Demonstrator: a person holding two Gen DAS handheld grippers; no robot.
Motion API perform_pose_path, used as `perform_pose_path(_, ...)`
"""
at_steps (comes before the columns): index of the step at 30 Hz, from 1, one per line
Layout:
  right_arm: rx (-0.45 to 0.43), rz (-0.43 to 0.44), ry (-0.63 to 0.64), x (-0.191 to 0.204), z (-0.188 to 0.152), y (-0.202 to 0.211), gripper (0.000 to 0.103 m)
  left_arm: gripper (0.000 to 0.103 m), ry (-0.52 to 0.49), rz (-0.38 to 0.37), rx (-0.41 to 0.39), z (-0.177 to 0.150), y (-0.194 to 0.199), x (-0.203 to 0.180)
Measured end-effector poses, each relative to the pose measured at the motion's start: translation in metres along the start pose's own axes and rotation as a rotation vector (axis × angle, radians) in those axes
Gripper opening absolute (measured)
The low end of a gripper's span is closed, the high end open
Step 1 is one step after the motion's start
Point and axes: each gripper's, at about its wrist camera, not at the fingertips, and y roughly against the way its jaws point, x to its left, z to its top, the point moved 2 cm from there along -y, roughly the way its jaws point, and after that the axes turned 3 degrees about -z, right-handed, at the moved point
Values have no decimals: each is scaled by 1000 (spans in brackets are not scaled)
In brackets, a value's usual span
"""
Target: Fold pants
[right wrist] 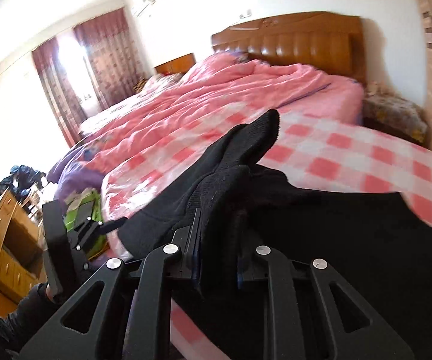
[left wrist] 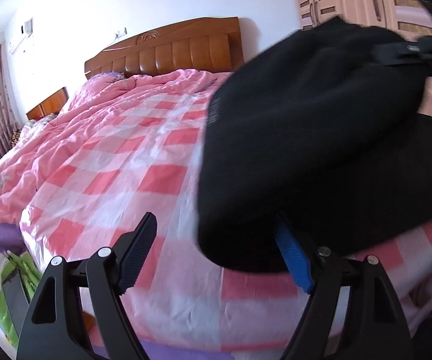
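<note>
Now the right gripper (right wrist: pixel 217 258) pinches the black pants (right wrist: pixel 305 210); the left gripper (left wrist: pixel 216 258) hangs spread beside them. Carry the lifted edge squarely forward, then smooth it flat.

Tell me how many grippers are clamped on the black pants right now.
1. The right gripper is shut on the black pants over the bed. The left gripper is open beside the cloth, gripping nothing.
</note>
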Motion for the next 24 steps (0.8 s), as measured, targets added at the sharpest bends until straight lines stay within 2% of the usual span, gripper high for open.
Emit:
perform_pose_path(4,-19,-72,-61,-39,-16,23,17,80,-26,60,29,7,-11,-10)
perform_pose_path(9,92,-128,-172,-85,-75,7,17,81,-61,61,54,4,-18,-24)
perform_pose_path(11,108,-108,-223,-96,-94,-1,17,81,-55,67,59,5,-20,-24)
perform_pose_path(16,88,-86,-236,-96,-96,-1,17,84,-54,77,70,8,-23,-22)
perform_pose_path(22,77,-69,-242,-96,-91,5,17,84,48,52,62,8,-20,-13)
perform_pose_path(24,85,-70,-247,-99,-91,4,17,84,50,53,75,5,-22,-14)
